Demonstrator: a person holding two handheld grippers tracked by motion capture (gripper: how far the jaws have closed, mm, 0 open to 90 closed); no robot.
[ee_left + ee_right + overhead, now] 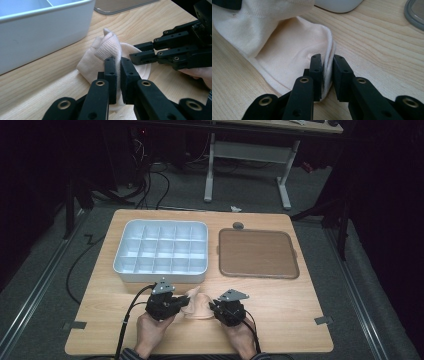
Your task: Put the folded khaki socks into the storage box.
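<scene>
One wooden counter (280, 305) here, and everything sits on its top. Biggest thing on it is one white divided tray (161, 273), set at the far left, its grid of small compartments all looking bare; I count four rows, with about five cells across. Beside it to the right, apart from it, lies one brown flat tray (258, 253) with a raised rim, nothing on it either. The two sit side by side well clear of the near edge, which leaves a working strip in front of the person, and that is my reading of why they are parked back there.

In that strip, just in front of the white tray, is one cream sock (196, 304), bunched and partly lifted off the wood. It is held from both ends: the left gripper (170, 304) is clamped on the ribbed, rumpled part, jaws nearly together with fabric between them, as the left gripper view makes plain (117, 75). The right gripper (220, 309) pinches the sock's folded edge, knit squeezed in its narrow gap (327, 75). Two grippers, two hands (150, 330), one sock between them; holding both ends like this looks like a way to stretch, fold or roll it, perhaps for one of those cells, though that is a guess
</scene>
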